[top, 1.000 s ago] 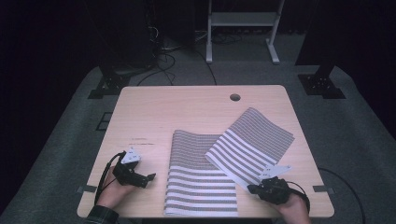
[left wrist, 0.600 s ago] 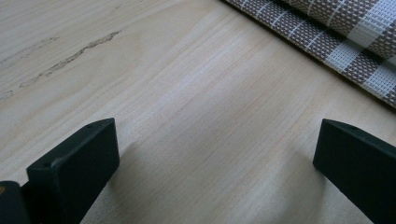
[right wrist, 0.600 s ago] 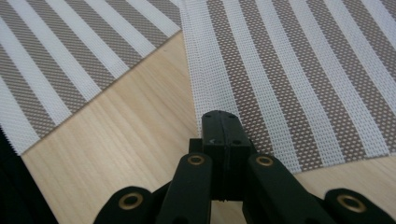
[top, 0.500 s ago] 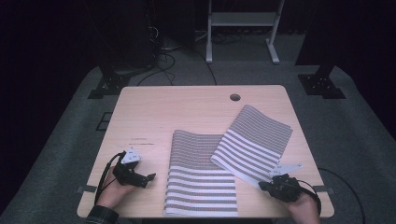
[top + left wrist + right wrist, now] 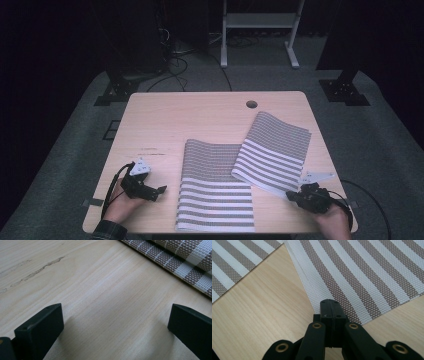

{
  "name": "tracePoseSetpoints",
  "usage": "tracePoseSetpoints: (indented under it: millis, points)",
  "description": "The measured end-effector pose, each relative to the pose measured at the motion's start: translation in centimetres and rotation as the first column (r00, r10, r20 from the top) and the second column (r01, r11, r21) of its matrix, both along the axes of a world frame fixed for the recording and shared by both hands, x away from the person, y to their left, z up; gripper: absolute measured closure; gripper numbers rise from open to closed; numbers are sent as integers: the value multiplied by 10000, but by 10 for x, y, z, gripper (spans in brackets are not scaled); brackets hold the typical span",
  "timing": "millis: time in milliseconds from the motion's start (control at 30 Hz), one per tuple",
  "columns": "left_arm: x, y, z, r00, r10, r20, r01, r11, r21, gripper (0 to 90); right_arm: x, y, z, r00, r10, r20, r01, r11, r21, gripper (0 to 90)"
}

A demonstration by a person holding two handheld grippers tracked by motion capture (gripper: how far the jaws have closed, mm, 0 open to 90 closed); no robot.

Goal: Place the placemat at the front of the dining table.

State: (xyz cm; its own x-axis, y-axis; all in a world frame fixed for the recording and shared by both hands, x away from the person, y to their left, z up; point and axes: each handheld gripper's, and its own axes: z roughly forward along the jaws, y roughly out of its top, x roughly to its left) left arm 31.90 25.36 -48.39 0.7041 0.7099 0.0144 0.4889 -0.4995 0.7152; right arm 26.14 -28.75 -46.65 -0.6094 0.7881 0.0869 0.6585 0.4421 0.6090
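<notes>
Two brown-and-white striped placemats lie on the wooden table (image 5: 200, 120). One placemat (image 5: 215, 200) sits square to the front edge. The second, tilted placemat (image 5: 272, 152) overlaps its right side. My right gripper (image 5: 291, 195) is shut, and its closed tips (image 5: 329, 306) rest on the near corner of the tilted placemat (image 5: 362, 272); no cloth shows between the jaws. The square placemat (image 5: 232, 260) runs off to the upper left there. My left gripper (image 5: 157, 191) rests open on bare wood left of the square placemat, with nothing between its jaws (image 5: 115, 325); the placemat's edge (image 5: 180, 255) lies beyond.
A round cable hole (image 5: 251, 104) sits near the table's far edge. Bare wood covers the far and left parts of the table. Beyond the table, stand legs (image 5: 225, 55) and cables (image 5: 175, 50) lie on the dark floor.
My right gripper has slid right along the front edge, and the tilted placemat's near corner has swung right with it. The left gripper has stayed put.
</notes>
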Motion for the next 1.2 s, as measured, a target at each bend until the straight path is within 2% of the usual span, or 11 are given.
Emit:
tracePoseSetpoints:
  millis: [500, 733, 1200]
  points:
    - [0, 0, 0, 10000, 1, 0, -1, 10000, -2, 0, 6, -25, 0, 9960, -895, -20, 894, 9960, -52, 900]
    - [0, 0, 0, 10000, 1, -2, -1, 10000, -2, 0, 8, -31, 1, 9931, -1164, 106, 1167, 9928, -274, 900]
    - [0, 0, 0, 10000, 0, -1, 0, 10000, 1, 0, 15, -55, 1, 9779, -2065, 314, 2080, 9766, -555, 900]
